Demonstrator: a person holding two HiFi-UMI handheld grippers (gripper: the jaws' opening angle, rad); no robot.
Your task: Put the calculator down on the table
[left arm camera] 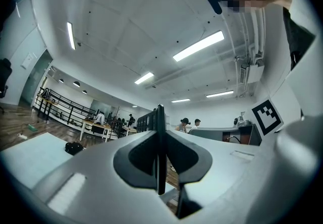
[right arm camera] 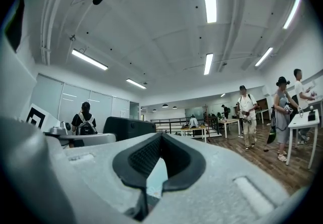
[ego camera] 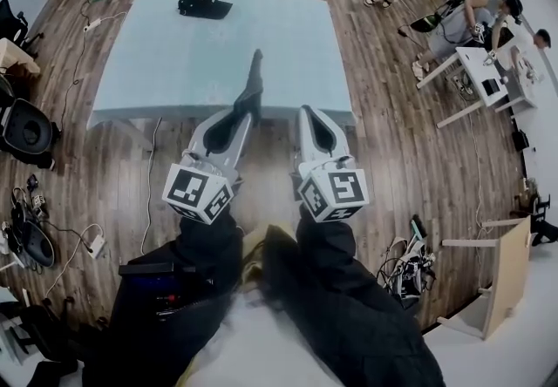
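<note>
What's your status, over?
Left claw shut on calculator, edge-on, near table's front edge, not down yet. Right claw shut, empty. Black item at table's far end, out of the way.

No words or numbers can be read; only black-and-white square markers on the left cube (ego camera: pixel 199 193) and the right cube (ego camera: pixel 334 193).

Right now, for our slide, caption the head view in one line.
Left hand-held gripper holds the calculator on edge over the blue table; right hand-held gripper shut and empty.
</note>
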